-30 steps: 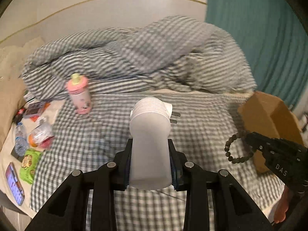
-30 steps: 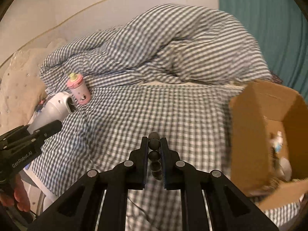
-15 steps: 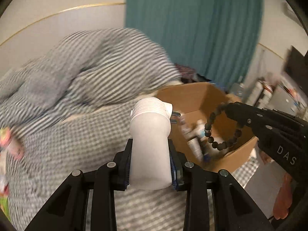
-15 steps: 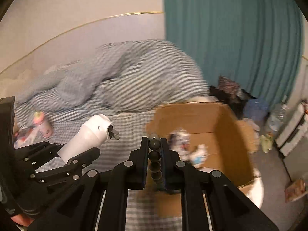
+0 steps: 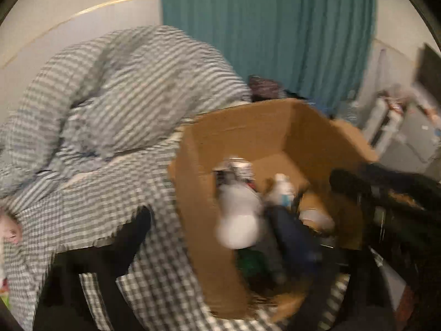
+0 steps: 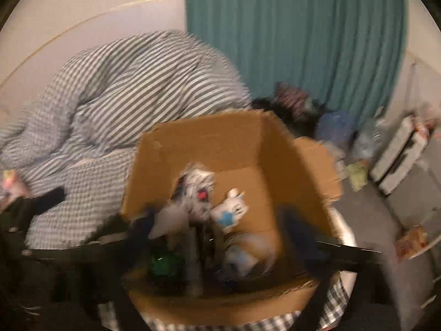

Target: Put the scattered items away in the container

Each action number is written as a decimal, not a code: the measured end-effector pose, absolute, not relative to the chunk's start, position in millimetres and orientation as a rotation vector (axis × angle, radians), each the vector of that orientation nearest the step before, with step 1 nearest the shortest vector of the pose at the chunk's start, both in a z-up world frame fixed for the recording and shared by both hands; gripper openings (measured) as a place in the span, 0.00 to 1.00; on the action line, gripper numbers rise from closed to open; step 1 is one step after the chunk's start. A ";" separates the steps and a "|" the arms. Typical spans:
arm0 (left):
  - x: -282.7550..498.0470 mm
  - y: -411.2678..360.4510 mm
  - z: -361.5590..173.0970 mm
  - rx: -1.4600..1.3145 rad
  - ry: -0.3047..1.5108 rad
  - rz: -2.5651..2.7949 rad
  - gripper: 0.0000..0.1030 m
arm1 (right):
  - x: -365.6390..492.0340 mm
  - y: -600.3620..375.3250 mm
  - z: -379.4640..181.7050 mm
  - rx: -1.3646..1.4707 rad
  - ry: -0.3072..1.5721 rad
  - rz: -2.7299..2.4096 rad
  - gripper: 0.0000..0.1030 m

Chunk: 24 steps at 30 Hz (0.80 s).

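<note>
**Both grippers over the open box, fingers parting**

Left wrist view: the left gripper (image 5: 217, 237) hangs over a brown cardboard box (image 5: 248, 127) that sits on a bed covered in grey checked bedding (image 5: 91, 207). Its fingers are opening wide; one dark finger (image 5: 132, 229) lies over the bedding, the other over the box. Between them a white plug-in device (image 5: 238, 215) is blurred inside the box, free of the pads. The right gripper (image 5: 386, 190) enters dark from the right edge.

Right wrist view: the right gripper (image 6: 215, 237) is likewise opening, fingers spread to either side of the box (image 6: 204, 140) — nothing pressed between them. Small bottles and toys (image 6: 228, 209) lie jumbled inside; motion blur hides finer detail. A teal curtain (image 6: 297, 33) hangs behind.
</note>
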<state>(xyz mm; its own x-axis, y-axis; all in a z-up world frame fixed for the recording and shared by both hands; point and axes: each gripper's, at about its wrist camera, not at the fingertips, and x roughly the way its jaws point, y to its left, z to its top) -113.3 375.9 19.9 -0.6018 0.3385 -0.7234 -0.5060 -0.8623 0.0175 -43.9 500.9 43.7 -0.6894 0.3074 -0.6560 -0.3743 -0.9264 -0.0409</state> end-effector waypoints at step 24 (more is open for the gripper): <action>-81.5 199.9 29.5 -1.130 0.062 2.846 1.00 | -26.1 407.1 27.1 -1.059 0.153 2.908 0.96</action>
